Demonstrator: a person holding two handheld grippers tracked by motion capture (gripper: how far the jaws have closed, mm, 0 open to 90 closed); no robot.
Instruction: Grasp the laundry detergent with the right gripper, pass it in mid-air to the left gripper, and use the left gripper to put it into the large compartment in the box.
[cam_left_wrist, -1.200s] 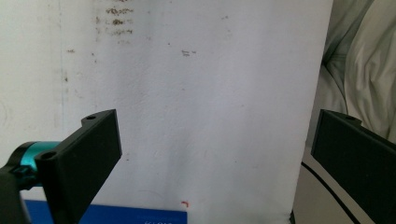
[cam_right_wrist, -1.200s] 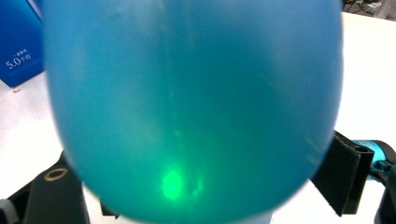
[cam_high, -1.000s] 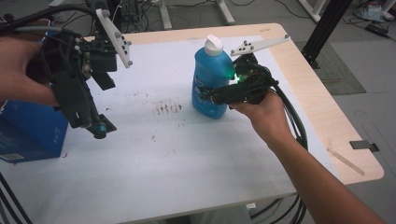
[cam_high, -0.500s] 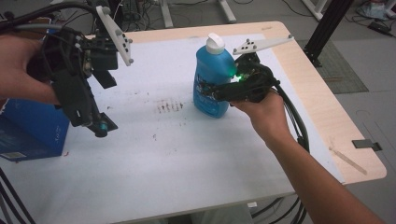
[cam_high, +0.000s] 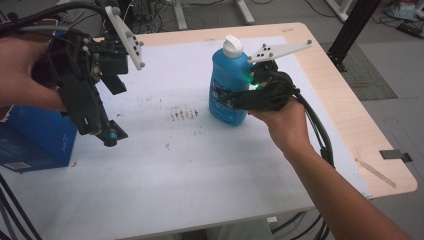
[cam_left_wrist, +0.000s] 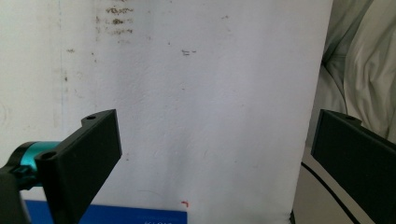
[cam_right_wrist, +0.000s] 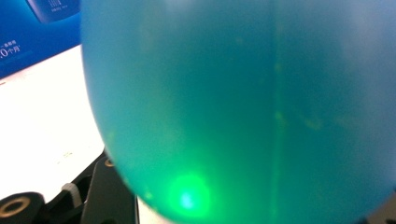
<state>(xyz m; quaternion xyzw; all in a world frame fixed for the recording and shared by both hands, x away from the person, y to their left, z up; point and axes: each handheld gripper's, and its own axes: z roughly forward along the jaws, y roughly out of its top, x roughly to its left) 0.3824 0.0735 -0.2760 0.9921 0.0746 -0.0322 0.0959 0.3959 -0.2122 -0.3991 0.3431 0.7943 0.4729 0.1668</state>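
Blue bottle (cam_high: 227, 85) stood upright, white cap (cam_high: 233, 46) up, is pinched by just-closed right gripper (cam_high: 226, 97); left gripper (cam_left_wrist: 210, 154) spread, empty.

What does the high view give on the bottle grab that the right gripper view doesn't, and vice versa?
High view alone: the blue bottle stands upright on the white table, white cap on; the right gripper, whose jaws have just been closing, clamps its lower body from the side. The left gripper hangs over the mat beside the blue box.
Right gripper view alone: a green light spot on the bottle wall close up, and a black jaw against the bottle's lower left.
Both: bottle, box, table.
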